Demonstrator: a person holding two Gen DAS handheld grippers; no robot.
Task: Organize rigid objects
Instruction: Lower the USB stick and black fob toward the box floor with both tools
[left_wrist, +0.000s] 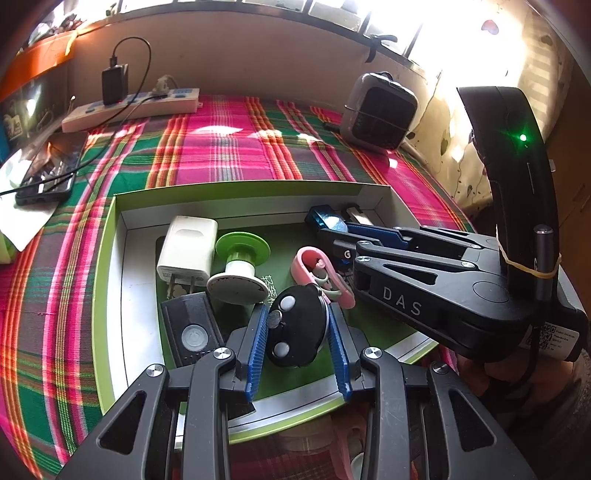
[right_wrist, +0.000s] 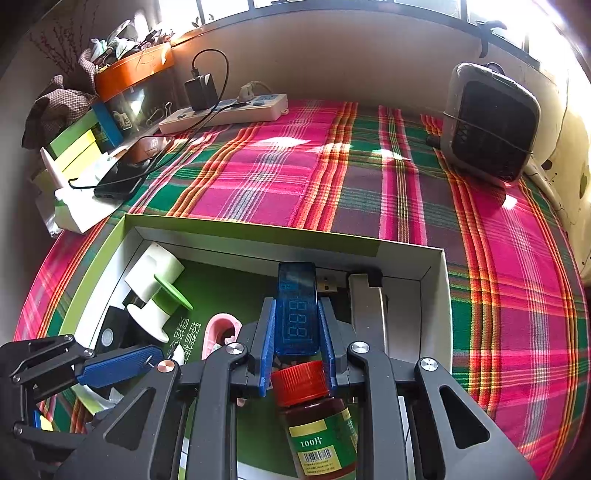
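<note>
Left claw: the left claw (left_wrist: 298, 334) is clenching a black key fob (left_wrist: 295, 328) between its blue pads, holding it over the near part of the box (left_wrist: 236, 192).
Key fob: it is showing two pale round buttons and a small coin-like disc on its left side; both pads are pressing on its flanks.
Right claw: the right claw (right_wrist: 295, 332) is gripping a blue USB tester (right_wrist: 297, 308) with a three-digit display; its metal plug is pointing toward the far wall of the box.
Box: the shallow box with green rim and white inner walls is sitting on the plaid cloth (left_wrist: 221, 147) near the counter's front edge.
Box contents: a white plug adapter (left_wrist: 186, 251) is lying toward the far left corner, a green and white spool (left_wrist: 238, 266) is resting just beside it, a black remote (left_wrist: 192, 332) is lying at the near left, and a pink clip (left_wrist: 317, 273) is lying in the middle.
Bottle: a brown pill bottle (right_wrist: 317, 421) with a red cap is lying under the right claw, at the near side of the box.
Counter's back edge: a power strip (left_wrist: 133, 109) and a small heater (left_wrist: 378, 110) are standing there, well apart.
</note>
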